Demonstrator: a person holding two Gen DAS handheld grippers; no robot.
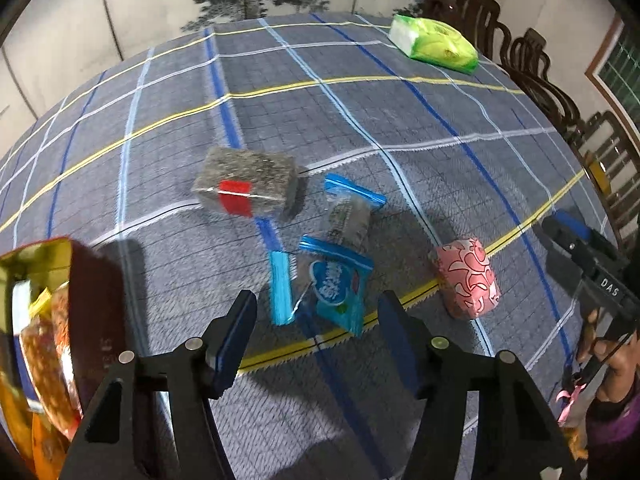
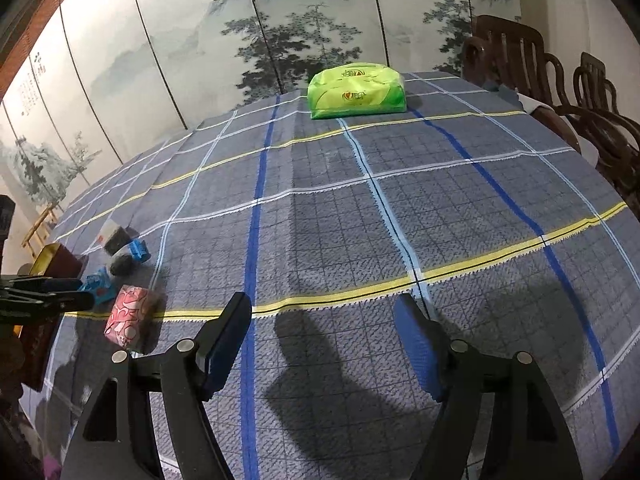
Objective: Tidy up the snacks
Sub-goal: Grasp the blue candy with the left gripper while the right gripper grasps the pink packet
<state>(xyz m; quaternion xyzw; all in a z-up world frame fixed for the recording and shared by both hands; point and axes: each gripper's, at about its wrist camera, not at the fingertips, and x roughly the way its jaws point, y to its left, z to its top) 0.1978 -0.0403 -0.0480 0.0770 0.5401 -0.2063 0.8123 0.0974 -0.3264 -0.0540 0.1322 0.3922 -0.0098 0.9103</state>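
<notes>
Hovering over a blue snack packet (image 1: 338, 288) on the counter (image 1: 400, 128), the left hand-held gripper (image 1: 318, 312) stood apart, empty; the right hand-held gripper (image 2: 322, 314) likewise gaped, empty.

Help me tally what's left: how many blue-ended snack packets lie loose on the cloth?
2: blue snack packet just ahead of the left gripper; clear packet with blue ends right behind it. More may sit hidden in the box.

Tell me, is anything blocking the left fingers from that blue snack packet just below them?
Nothing visible. The left gripper hangs open right above the blue snack packet, with only bare tablecloth around it.
</notes>
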